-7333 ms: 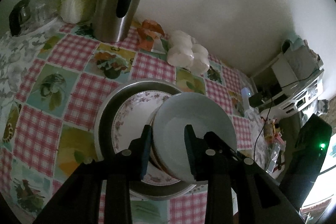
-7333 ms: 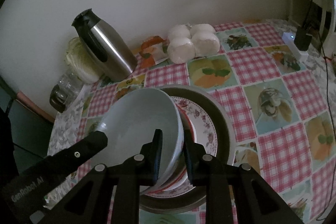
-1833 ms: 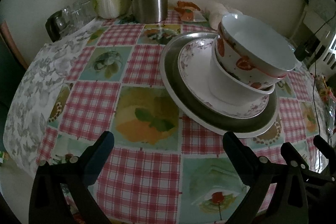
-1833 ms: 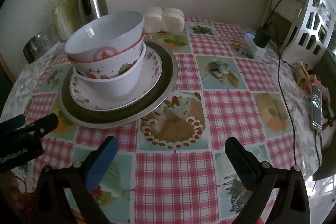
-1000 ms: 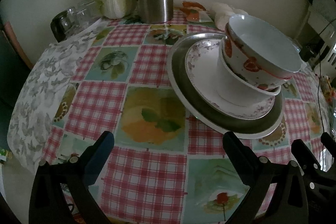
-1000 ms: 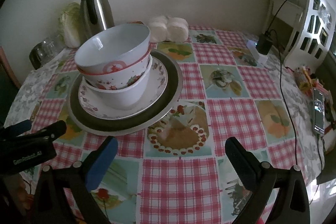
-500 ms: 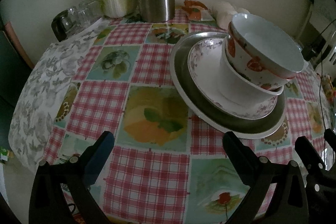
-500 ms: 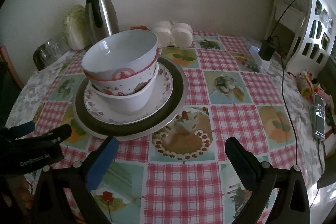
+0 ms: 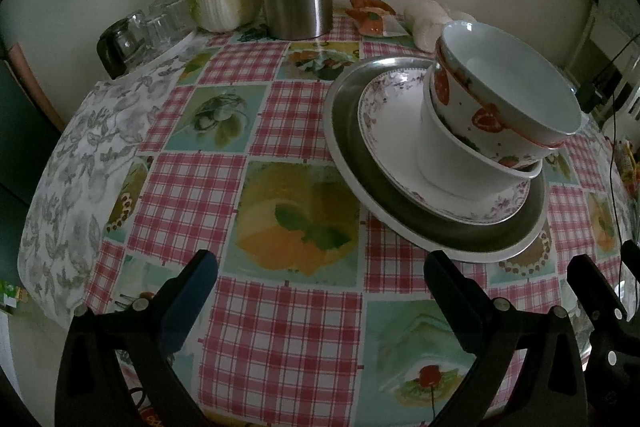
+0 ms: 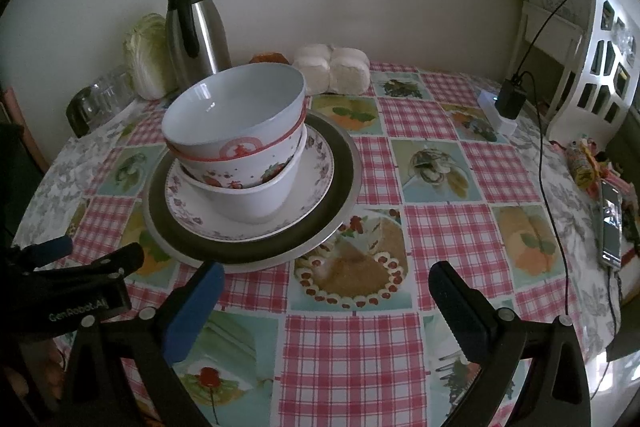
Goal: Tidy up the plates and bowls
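Bowls, two nested and tilted, sit on a floral plate inside a grey plate, left of centre on the counter, with open checked cloth before and to the right. Left gripper and right gripper hover with jaws apart, empty. Glassware at far left is dim against the wall.

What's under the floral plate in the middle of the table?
The floral plate rests on a larger grey plate, which sits on the tablecloth. Anything beneath the grey plate is hidden.
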{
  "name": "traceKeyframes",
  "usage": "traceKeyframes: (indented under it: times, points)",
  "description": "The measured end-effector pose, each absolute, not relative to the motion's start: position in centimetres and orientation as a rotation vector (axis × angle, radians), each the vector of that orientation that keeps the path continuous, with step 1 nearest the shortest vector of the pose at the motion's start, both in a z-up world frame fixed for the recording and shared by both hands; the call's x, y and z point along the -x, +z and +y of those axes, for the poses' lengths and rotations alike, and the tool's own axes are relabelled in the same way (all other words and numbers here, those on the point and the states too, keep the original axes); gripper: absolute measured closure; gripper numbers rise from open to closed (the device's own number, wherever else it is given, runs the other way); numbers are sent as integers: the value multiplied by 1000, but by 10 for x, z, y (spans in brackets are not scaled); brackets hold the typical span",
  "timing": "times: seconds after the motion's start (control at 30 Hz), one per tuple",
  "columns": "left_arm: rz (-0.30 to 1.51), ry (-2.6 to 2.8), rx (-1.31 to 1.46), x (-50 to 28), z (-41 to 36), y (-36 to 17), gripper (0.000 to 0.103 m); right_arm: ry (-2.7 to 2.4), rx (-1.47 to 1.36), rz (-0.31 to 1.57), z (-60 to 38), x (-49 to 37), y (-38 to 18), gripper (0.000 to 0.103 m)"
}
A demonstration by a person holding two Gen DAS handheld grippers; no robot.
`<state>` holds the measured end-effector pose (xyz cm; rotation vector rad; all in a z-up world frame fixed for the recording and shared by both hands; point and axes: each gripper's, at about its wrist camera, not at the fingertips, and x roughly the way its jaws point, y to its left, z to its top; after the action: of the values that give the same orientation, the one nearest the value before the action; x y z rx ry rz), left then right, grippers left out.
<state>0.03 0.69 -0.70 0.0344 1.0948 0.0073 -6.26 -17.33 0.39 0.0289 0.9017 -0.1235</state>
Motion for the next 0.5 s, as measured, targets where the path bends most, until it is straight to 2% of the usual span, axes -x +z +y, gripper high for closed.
traceKeyframes:
  times: [0.5]
  points:
    - [1105, 15, -37, -1, 7, -8, 0, -121, -25, 902, -171, 62, 5, 0]
